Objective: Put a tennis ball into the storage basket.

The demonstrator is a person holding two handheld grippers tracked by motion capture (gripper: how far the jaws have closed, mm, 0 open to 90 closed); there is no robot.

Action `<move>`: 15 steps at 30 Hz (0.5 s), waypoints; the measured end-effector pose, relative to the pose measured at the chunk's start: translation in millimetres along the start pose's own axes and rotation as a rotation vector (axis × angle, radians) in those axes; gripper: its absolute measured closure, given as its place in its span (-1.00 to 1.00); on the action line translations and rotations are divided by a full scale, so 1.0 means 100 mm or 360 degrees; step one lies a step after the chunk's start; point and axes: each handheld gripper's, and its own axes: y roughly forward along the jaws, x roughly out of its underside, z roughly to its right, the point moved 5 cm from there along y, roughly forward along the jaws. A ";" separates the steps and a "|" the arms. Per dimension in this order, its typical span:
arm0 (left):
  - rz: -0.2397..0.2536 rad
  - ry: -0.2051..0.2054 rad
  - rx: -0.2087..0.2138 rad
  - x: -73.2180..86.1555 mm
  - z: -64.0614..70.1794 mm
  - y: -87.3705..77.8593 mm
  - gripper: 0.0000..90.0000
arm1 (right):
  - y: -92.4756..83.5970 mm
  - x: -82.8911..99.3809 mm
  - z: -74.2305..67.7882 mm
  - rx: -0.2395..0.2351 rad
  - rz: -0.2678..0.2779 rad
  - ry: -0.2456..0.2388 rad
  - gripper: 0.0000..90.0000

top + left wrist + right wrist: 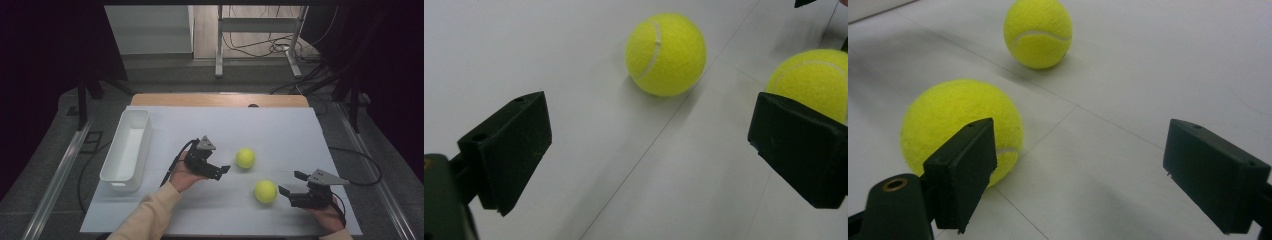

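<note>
Two yellow tennis balls lie on the white table top. The farther ball (245,158) (666,54) (1038,32) rests just right of my left gripper (219,163) (651,125), which is open and empty, a short gap off the ball. The nearer ball (265,191) (958,127) (814,82) lies just left of my right gripper (292,183) (1080,150), also open and empty. In the right gripper view that ball sits behind the left jaw, outside the gap. Each gripper is held in a hand.
A long white bin (127,145) stands empty at the table's left side, behind my left hand. The white board (280,125) ends at a wooden strip at the back, with cables and a metal stand on the floor beyond.
</note>
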 end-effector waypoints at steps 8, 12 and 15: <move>-0.0010 -0.0013 0.0010 -0.04 -0.02 0.08 -0.89 | 0.00 0.00 0.00 0.0000 -0.0001 0.0001 -0.68; -0.0020 -0.0010 0.0018 -0.05 -0.02 0.12 -0.89 | 0.00 0.00 0.00 0.0002 -0.0001 0.0001 -0.68; -0.0029 -0.0009 0.0024 -0.07 -0.01 0.16 -0.89 | 0.00 0.00 0.00 0.0003 -0.0002 0.0001 -0.68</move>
